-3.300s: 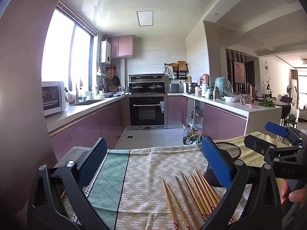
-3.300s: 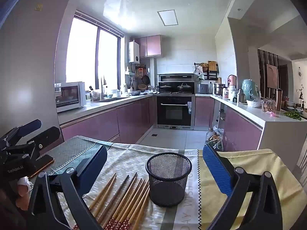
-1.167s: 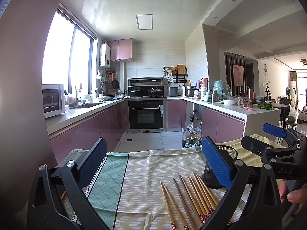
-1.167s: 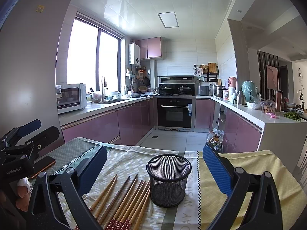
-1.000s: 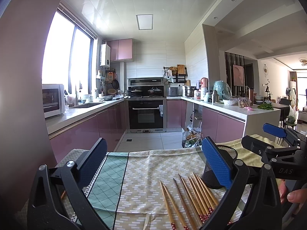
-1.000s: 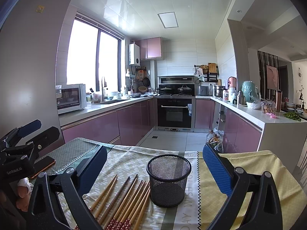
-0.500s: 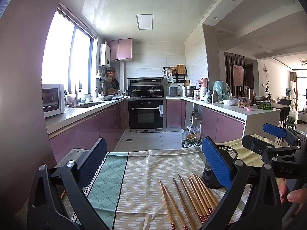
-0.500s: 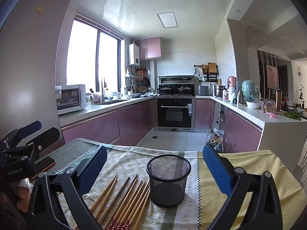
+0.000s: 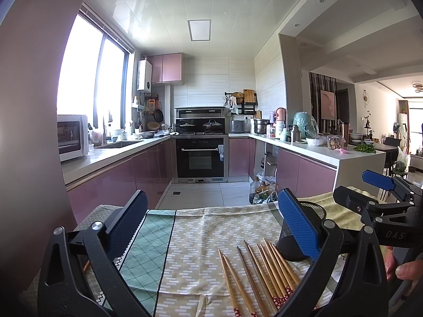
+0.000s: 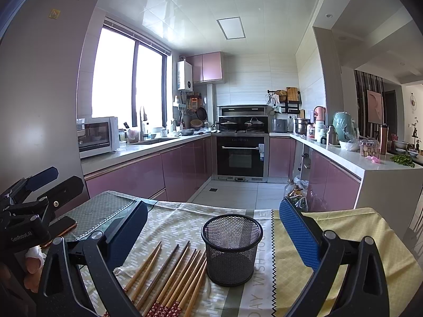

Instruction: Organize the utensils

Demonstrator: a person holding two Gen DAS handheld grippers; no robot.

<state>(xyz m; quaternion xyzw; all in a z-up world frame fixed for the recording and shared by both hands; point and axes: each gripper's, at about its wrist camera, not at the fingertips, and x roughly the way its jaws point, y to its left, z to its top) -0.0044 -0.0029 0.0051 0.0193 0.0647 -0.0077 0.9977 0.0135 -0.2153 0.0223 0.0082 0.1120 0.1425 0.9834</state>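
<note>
Both grippers, left gripper (image 9: pixel 211 224) and right gripper (image 10: pixel 214 229), hover with fingers spread wide, holding nothing. Chopsticks (image 10: pixel 171 274) lie bunched on the bench lower centre, touching the mesh cup (image 10: pixel 231 248). Risk: pinching several sticks together, or knocking the light cup over. Stick ends are cut off at the frame bottom.

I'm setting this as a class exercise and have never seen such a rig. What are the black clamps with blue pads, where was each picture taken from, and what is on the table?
No robot here: a person holds a two-finger gripper in each hand, with a camera on each looking along its fingers. One picture is from the left gripper, the other from the right gripper. Both are open and hold nothing. On the tablecloth lie loose chopsticks beside an upright, empty mesh cup.
</note>
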